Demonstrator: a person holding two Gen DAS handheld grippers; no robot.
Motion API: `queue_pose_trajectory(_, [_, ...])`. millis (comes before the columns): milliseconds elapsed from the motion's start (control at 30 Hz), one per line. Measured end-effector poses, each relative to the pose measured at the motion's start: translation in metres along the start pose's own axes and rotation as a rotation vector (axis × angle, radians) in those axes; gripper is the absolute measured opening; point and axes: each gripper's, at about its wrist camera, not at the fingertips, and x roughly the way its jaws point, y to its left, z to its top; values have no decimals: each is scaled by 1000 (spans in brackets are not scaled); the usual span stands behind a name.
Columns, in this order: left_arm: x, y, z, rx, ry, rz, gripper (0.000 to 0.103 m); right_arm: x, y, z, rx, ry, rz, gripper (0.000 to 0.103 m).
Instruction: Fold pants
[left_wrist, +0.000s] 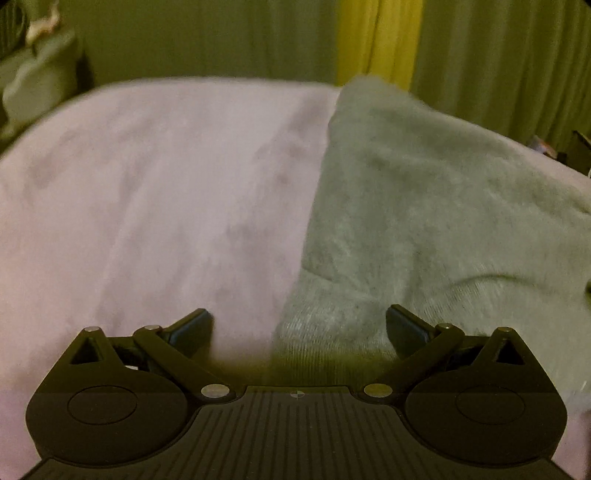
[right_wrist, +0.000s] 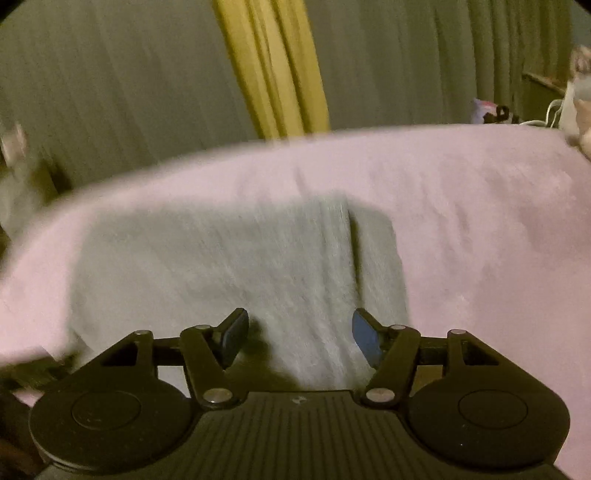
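Note:
Grey pants (left_wrist: 424, 206) lie flat on a pink bed cover (left_wrist: 147, 206), filling the right half of the left wrist view. My left gripper (left_wrist: 299, 328) is open above the pants' left edge, with nothing pinched between its fingers. In the right wrist view the pants (right_wrist: 229, 266) look like a folded grey rectangle with a lengthwise crease near their right side. My right gripper (right_wrist: 299, 336) is open just above the near end of the cloth, its blue pads apart and not pressing on the cloth. Both views are blurred by motion.
The pink bed cover (right_wrist: 480, 240) spreads around the pants on all sides. Grey and yellow curtains (right_wrist: 273, 70) hang behind the bed. Small cluttered items (right_wrist: 495, 110) sit past the bed's far right edge, and pale bundles (left_wrist: 33, 81) at the far left.

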Motion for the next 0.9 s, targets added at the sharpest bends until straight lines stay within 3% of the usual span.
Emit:
queue_pose_trajectory(33, [1,6,3,-30,19,-23,103,5,2,-7,-25,10,-12,81])
queue_pose_trajectory(167, [-2,23,0,-86,36,-54,103,1,-9,-14,42,-2,24,87])
queue_pose_trajectory(233, [-3,28,0,-101,42,-64,103,-4,-14,-13,50,6,15,99])
queue_pose_trajectory(267, [-3,30,-1,-106,42,-66,103,-3,-18,-14,42,10,-12,99])
queue_pose_trajectory(367, [-5,29,-2,-98,36,-47,103,-3,-42,-21,132,40,78,99])
queue_pose_trajectory(500, [-7,32,0,-133,46,-44,103,1,-56,-25,242,66,124,99])
queue_pose_trajectory(700, [-9,59,0,-291,44,-163,103,5,-68,-34,283,63,196,99])
queue_pose_trajectory(900, [-10,66,1,-329,22,-291,103,18,-74,-29,266,74,245,99])
